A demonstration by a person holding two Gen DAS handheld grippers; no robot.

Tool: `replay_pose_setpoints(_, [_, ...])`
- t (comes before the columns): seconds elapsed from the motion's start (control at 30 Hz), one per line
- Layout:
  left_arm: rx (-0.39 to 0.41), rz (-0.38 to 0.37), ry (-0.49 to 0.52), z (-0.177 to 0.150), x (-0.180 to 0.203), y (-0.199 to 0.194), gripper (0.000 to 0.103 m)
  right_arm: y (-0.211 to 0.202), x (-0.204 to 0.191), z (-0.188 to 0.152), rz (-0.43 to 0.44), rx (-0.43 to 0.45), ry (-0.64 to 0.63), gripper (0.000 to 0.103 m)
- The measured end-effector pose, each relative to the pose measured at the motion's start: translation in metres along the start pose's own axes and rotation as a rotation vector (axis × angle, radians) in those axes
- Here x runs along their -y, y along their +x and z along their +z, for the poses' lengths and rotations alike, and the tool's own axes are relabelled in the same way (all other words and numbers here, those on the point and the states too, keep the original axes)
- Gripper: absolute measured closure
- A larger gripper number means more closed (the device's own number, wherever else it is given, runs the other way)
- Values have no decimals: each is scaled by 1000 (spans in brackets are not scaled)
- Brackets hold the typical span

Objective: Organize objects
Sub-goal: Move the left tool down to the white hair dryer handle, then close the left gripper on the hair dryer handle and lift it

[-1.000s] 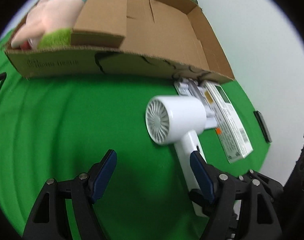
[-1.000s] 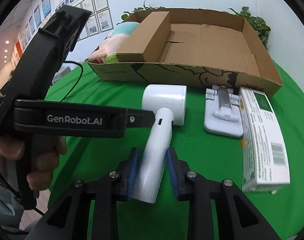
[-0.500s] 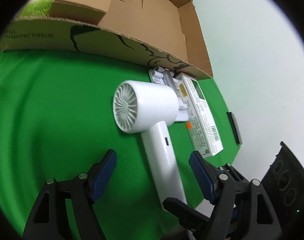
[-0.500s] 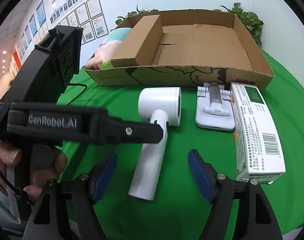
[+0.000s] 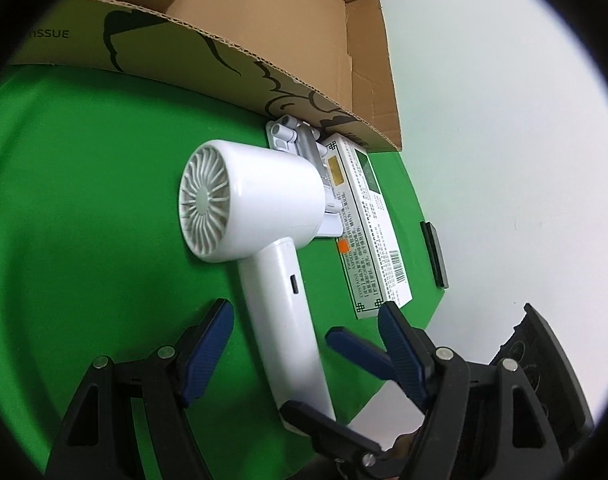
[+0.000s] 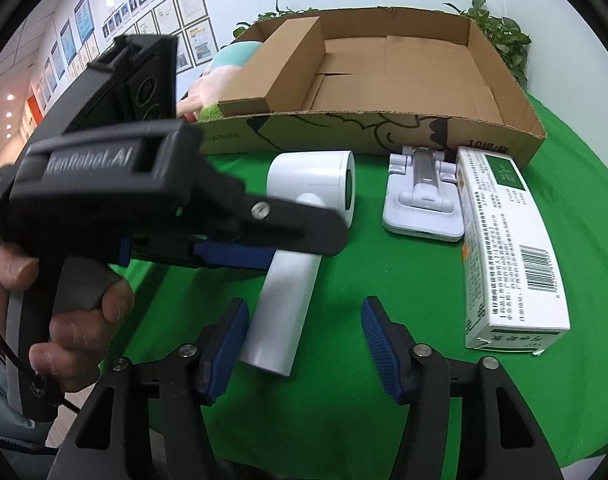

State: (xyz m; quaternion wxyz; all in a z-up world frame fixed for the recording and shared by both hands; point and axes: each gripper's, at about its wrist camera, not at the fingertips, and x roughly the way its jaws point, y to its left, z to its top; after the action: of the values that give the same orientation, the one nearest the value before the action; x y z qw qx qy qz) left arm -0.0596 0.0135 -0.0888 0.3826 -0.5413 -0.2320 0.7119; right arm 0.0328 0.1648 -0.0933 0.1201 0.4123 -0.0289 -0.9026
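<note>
My left gripper (image 5: 304,336) is spread wide, and the white hair dryer (image 5: 264,240) lies on the green cloth (image 5: 84,220) with its handle running straight back between the blue pads (image 5: 208,344); neither pad touches it. The handle is the long axis: it points toward me, while the barrel sits crosswise at the far end, fan grille facing left. So the dryer lies dead ahead of this gripper, which is the nearer of my two, and I judge that closing across the handle is the move the grasp turns on.

From the right wrist view, my right gripper (image 6: 304,340) is also wide open and holds nothing. The butt of the handle lies just beside its left pad, more to that side than centred, with the left tool crossing over the handle.

Right of the dryer is a small white folding stand (image 6: 422,208), then a long white and green carton (image 6: 512,248) lying flat, touching or nearly touching the stand; I cannot tell which.

Behind all three stands the open cardboard box (image 6: 384,132). Its big right compartment looks bare apart from loose flaps on its floor. A soft plush toy (image 6: 220,76) shows at its left end, though whether inside or behind the box is unclear from here.
</note>
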Motion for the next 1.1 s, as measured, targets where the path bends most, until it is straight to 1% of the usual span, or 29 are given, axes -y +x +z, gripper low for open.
replay_pose_setpoints(0.13, [-3, -26, -22, 2, -3, 2, 30, 4, -2, 0, 6, -11, -18, 56])
replay_pose_setpoints(0.2, [-3, -27, -29, 3, -5, 2, 34, 7, -4, -1, 4, -26, -30, 61])
replay_pose_setpoints(0.27, [-5, -24, -31, 3, -5, 5, 41, 12, -4, -2, 10, -53, -26, 65])
replay_pose_setpoints(0.33, [-5, -19, -35, 3, -5, 7, 45, 13, -5, -2, 4, -55, -31, 66])
replay_pose_setpoints(0.43, [-2, -14, -54, 3, -8, 8, 52, 14, -6, -1, -4, -59, -33, 73])
replay_pose_setpoints(0.57, [-1, -15, -97, 3, -14, 8, 62, 14, -9, 0, -28, -62, -43, 73])
replay_pose_setpoints(0.63, [0, -5, -110, 2, -13, 10, 66, 13, -10, 0, -30, -62, -36, 73])
replay_pose_setpoints(0.77, [9, 17, -110, -1, -10, 12, 67, 10, -13, 0, -24, -59, -22, 73])
replay_pose_setpoints(0.87, [15, 44, -107, 0, -9, 14, 71, 9, -16, -1, -19, -61, -28, 73])
replay_pose_setpoints(1.03, [17, 76, -77, 2, -4, 12, 71, 10, -23, -1, -26, -58, -45, 73])
replay_pose_setpoints(1.1, [26, 77, -67, 1, -4, 7, 71, 10, -22, -5, -28, -52, -47, 73])
